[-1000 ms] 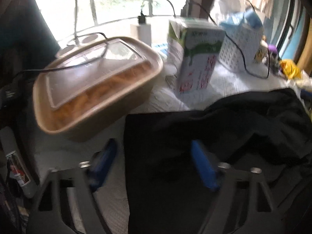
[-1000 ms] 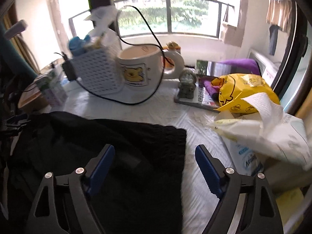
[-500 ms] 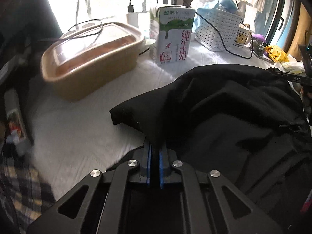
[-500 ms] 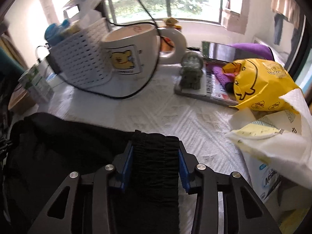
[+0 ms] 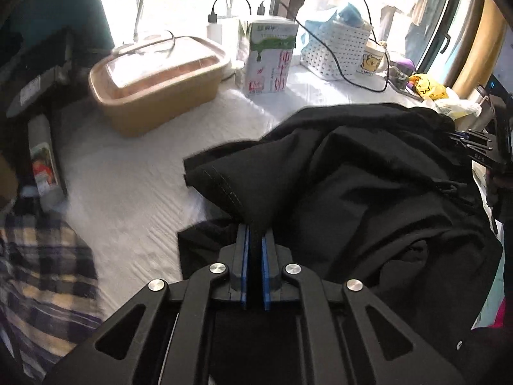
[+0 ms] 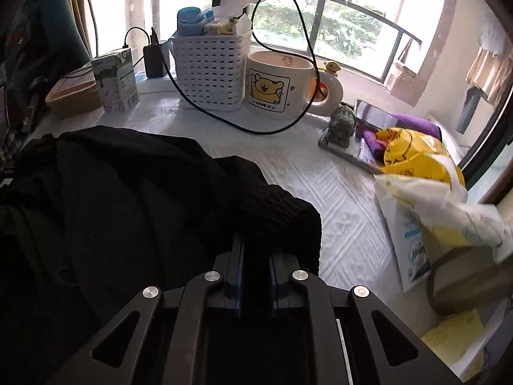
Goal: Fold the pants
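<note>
Soft black pants (image 5: 368, 176) lie heaped on the white quilted cover (image 5: 128, 179), the left gripper (image 5: 255, 243) pinching a stitched hem, the right gripper (image 6: 255, 250), jaws just closed, clamping a ribbed waistband.

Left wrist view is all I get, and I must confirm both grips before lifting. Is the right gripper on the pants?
Observer: Yes, the right gripper has just closed on the ribbed waistband of the black pants.
Operator: Anything close beside it?
Observer: A white and yellow bag lies on the cloth to its right.
Operator: Is the cable clear of the pants?
Observer: Yes, the black cable loops near the mug, apart from the fabric.
</note>
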The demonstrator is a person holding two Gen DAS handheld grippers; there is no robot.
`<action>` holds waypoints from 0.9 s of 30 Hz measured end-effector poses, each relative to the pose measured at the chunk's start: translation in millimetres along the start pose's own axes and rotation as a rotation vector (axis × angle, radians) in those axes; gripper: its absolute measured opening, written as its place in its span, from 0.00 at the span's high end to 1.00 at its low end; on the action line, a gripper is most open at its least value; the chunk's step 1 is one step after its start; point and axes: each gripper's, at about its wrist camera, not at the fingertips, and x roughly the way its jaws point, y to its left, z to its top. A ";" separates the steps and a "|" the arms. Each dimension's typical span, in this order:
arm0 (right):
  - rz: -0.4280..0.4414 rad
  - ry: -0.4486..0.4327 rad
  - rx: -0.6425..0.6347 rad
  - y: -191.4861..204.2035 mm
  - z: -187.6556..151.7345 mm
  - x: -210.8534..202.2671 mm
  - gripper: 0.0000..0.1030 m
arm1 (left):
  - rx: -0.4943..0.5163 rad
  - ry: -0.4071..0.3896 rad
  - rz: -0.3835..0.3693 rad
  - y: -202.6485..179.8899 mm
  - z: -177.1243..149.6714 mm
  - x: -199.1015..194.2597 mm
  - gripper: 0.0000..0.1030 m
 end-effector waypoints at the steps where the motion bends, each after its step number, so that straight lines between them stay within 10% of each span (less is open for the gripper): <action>1: 0.003 -0.004 0.012 -3.0 0.9 -2.5 0.88 | -0.001 -0.012 0.006 2.5 3.5 -2.9 0.93; 8: 0.020 -0.047 0.059 -16.9 16.6 -11.1 0.85 | -0.103 -0.109 0.000 36.9 37.6 -15.2 0.40; 10: 0.010 -0.059 0.076 -20.8 21.1 -9.5 0.68 | -0.129 -0.112 0.017 42.8 45.7 -6.1 0.40; 12: 0.015 -0.078 0.108 -27.1 25.2 -10.7 0.22 | -0.152 -0.083 0.034 47.4 53.2 11.4 0.40; 13: 0.018 -0.097 0.123 -29.8 27.0 -12.4 0.19 | -0.156 -0.062 0.031 47.5 54.9 20.2 0.40; 22: 0.092 -0.041 0.250 -59.6 33.0 31.8 0.28 | -0.079 -0.024 0.060 24.0 50.0 63.8 0.40; 23: 0.096 -0.020 0.248 -59.0 32.5 39.2 0.53 | -0.066 -0.032 0.062 21.4 50.3 63.7 0.46; 27: 0.064 0.018 0.197 -49.0 32.7 55.1 0.72 | 0.025 -0.048 0.080 7.3 51.6 64.0 0.84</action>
